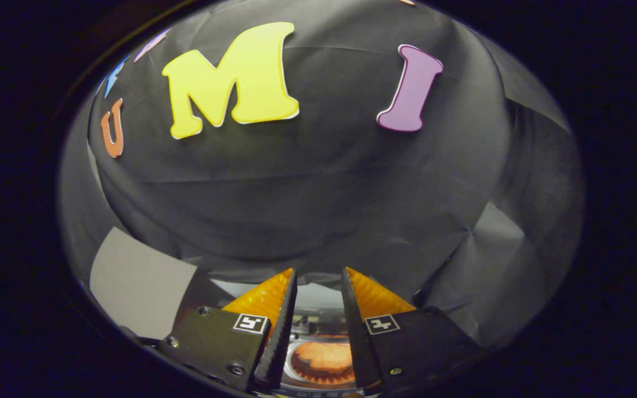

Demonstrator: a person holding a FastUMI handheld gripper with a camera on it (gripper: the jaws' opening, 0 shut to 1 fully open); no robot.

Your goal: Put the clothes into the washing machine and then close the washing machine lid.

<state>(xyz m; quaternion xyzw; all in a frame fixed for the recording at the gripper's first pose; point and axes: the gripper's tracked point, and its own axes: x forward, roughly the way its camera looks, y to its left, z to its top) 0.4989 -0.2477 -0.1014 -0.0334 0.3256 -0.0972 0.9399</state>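
At the bottom centre of the frame, the gripper [318,276] holds its fingers apart and empty above the washing machine drum [321,362], where orange clothes [324,359] lie. Judging so, lower squarely, pushing fabric inside before closing the lid.

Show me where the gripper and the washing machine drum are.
gripper [318,279]: gripper view, gap between its open fingertips.
washing machine drum [321,362]: gripper view, orange inside of the drum, seen between the fingers.
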